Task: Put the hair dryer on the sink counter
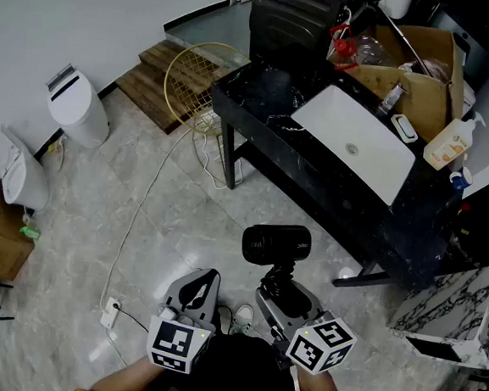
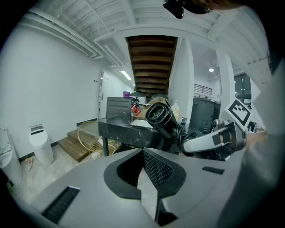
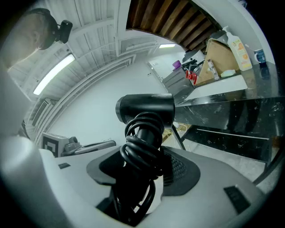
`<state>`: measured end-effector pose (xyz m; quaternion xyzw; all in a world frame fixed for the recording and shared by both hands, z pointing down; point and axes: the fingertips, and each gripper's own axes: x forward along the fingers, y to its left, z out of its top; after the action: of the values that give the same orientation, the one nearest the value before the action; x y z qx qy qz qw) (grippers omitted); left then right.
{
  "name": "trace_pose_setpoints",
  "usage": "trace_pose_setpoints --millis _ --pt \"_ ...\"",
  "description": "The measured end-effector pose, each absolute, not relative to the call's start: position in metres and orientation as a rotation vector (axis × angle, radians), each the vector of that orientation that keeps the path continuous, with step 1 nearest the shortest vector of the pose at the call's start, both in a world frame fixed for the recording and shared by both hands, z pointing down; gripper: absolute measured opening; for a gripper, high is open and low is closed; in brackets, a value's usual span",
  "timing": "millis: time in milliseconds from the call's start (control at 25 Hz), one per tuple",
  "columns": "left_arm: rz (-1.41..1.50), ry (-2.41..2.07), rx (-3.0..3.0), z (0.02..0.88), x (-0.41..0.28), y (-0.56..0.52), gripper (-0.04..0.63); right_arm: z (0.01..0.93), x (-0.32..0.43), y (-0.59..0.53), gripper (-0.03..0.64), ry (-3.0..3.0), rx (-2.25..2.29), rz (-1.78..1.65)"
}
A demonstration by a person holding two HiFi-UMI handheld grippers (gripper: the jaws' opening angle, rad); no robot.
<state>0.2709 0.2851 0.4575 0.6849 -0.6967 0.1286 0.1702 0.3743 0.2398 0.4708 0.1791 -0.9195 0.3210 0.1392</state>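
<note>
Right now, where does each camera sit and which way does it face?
Head view: on the head, steeply down at the sink counter; left tongs, right tongs show.
Left gripper view: along its closed jaws toward the counter; right tongs visible.
Right gripper view: along jaws gripping the hair dryer, tilted toward ceiling.
All three share hair dryer and counter.

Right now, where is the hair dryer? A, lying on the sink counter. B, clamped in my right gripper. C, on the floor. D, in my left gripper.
B: the right gripper view shows the right gripper with its jaws closed on the cord-wrapped handle of the hair dryer, not yet at the sink counter.
</note>
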Motion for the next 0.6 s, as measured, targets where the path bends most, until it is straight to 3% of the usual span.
trace_pose_setpoints --millis 600 --pt "0.351 -1.989 1.938 0.456 0.26 0.285 0.011 0.465 0.362 0.239 0.261 -2.665 0.512 0.947"
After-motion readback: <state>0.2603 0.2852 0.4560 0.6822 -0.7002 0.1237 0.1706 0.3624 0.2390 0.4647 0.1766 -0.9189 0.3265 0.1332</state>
